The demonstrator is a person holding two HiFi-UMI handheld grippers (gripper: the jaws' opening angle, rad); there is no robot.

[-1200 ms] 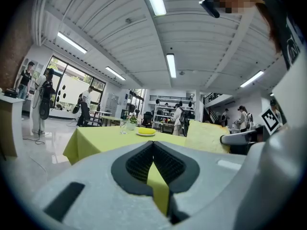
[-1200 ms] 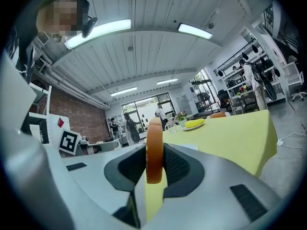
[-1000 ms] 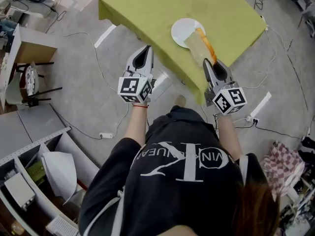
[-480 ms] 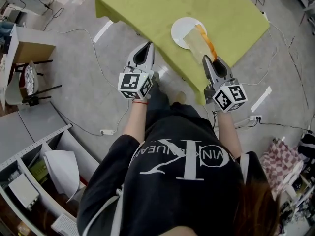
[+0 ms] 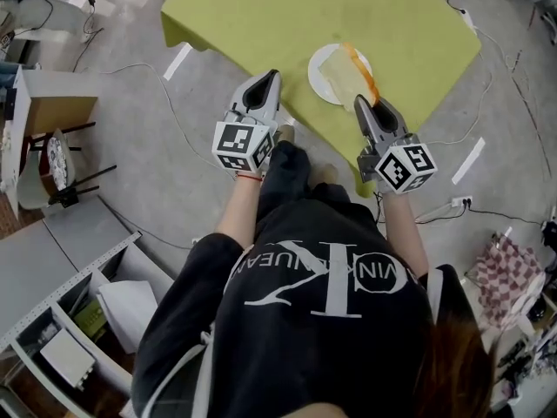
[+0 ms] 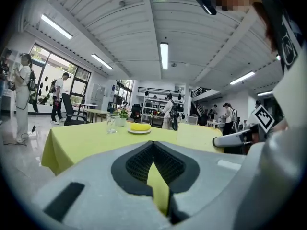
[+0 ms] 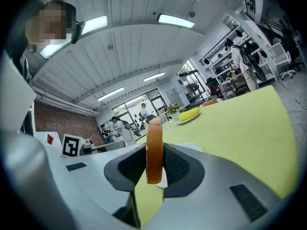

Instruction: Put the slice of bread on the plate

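The slice of bread (image 5: 345, 74), pale with an orange-brown crust, hangs over the white plate (image 5: 324, 84) near the front edge of the green table (image 5: 261, 16). My right gripper (image 5: 363, 103) is shut on the slice's near end. In the right gripper view the crust (image 7: 154, 150) stands edge-on between the black pads. My left gripper (image 5: 265, 84) hovers over the floor just off the table's edge, left of the plate. Its pads (image 6: 165, 162) meet at the tip with nothing between them. The left gripper view shows the slice (image 6: 196, 135) side-on at the right gripper's (image 6: 235, 139) tip.
A second plate with a yellow item (image 6: 140, 127) and a glass (image 6: 111, 123) stand at the table's far side. Cables (image 5: 157, 85) run over the grey floor. Shelves and boxes (image 5: 78, 320) stand at lower left. People stand in the room beyond.
Both grippers have moved forward toward the table. The bread slice, earlier at the plate's right rim, now hangs more over the plate's middle.
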